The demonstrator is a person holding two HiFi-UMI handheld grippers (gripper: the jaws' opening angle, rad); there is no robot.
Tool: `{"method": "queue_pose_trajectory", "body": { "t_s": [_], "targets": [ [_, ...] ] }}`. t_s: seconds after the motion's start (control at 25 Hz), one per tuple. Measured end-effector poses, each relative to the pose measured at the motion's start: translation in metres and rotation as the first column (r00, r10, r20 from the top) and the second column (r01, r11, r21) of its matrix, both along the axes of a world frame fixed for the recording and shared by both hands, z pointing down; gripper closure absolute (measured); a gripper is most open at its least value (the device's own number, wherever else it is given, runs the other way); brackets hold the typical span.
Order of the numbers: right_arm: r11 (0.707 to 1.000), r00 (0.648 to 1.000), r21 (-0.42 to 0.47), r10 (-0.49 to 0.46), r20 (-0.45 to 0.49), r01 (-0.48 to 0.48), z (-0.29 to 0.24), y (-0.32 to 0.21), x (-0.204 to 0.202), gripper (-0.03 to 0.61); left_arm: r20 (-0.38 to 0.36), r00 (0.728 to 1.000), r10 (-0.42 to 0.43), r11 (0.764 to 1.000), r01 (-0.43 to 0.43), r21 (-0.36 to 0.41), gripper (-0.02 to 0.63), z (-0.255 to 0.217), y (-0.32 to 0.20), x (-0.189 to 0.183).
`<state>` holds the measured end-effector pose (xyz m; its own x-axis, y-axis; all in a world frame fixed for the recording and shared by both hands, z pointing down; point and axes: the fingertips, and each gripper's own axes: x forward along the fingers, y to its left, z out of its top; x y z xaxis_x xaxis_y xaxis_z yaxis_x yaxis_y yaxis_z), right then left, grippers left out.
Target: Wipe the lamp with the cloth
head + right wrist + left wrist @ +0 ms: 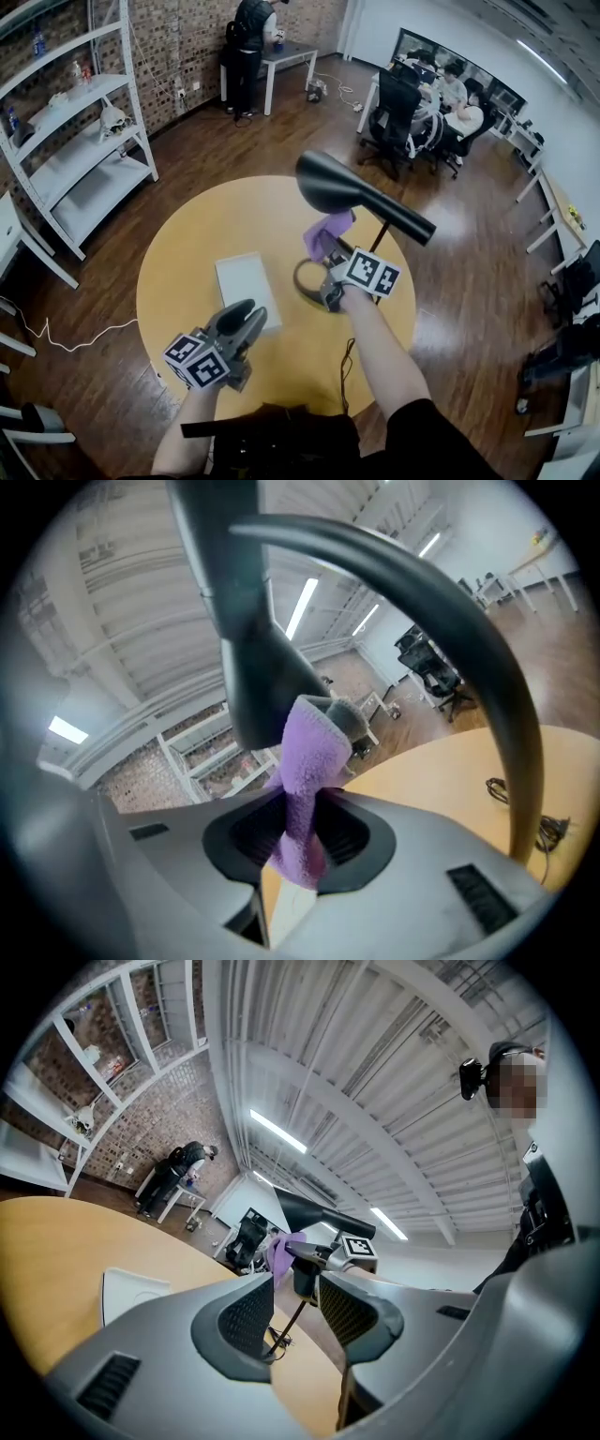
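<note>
The black desk lamp [337, 186] stands on the round yellow table [187, 253], its ring base [306, 281] near the middle. My right gripper [328, 274] is shut on a purple cloth [328, 233], which hangs just under the lamp head. In the right gripper view the cloth [305, 780] is pinched between the jaws and reaches up to the lamp head [248, 639]. My left gripper [246, 317] hovers open over the table's near side, nothing between its fingers [248, 1314]. From the left gripper view the lamp [319, 1215] and cloth [279, 1251] show ahead.
A flat white box [246, 289] lies on the table left of the lamp base. The lamp's cable [345, 367] runs toward the table's near edge. A white shelf unit [84, 141] stands at left; a person at a table [249, 47] and seated people [441, 94] are at the back.
</note>
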<state>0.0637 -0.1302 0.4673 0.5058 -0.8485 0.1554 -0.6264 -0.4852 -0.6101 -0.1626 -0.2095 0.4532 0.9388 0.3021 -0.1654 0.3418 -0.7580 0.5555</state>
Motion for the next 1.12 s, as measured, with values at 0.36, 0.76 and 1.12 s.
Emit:
{"method": "queue_pose_trajectory", "body": {
  "t_s": [0.36,0.76,1.12],
  "targets": [
    [0.888,0.954,-0.368,-0.299,-0.011,0.275,0.067,0.051,-0.091,0.486,0.001,0.998,0.065,0.997,-0.065,0.046,0.468,0.000,0.022,0.015],
    [0.612,0.903,-0.716,-0.425,0.061,0.336,0.126,0.123,-0.154,0.474,0.045,0.986,0.160,0.978,-0.165,0.130,0.466,0.012,0.081,0.019],
    [0.705,0.961,-0.685,-0.276,-0.029,0.182,0.133,0.155,-0.143,0.428,0.051,0.983,0.175,0.975,-0.180,0.127,0.467,0.009,0.087,0.014]
  ]
}}
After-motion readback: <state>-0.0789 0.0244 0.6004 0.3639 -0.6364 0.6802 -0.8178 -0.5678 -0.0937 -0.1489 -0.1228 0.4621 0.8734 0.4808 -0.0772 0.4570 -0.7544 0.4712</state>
